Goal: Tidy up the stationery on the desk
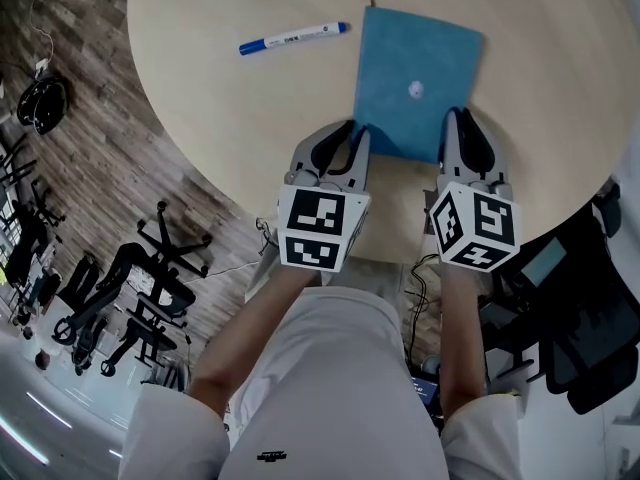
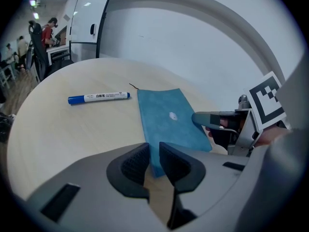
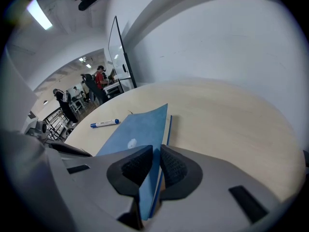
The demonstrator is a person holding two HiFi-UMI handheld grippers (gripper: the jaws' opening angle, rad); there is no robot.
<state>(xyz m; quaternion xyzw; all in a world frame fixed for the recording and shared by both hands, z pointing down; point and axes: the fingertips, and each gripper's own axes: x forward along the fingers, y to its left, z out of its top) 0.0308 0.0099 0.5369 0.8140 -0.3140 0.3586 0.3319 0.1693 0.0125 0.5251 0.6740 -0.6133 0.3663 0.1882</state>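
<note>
Grips the blue notebook (image 1: 415,78) at its two near corners, jaws of the left gripper (image 1: 357,134) and right gripper (image 1: 458,124) both clenched on it. Lies by the front edge of the tabletop (image 1: 250,118), with the blue marker (image 1: 292,38) well apart, beyond and to the left. Appears to be the pick-up step of the tidying, so next calls for an even, matched lift, lest the cover flap open.

Blue notebook (image 1: 415,78) lies right of a white, blue-capped marker (image 1: 293,38).
</note>
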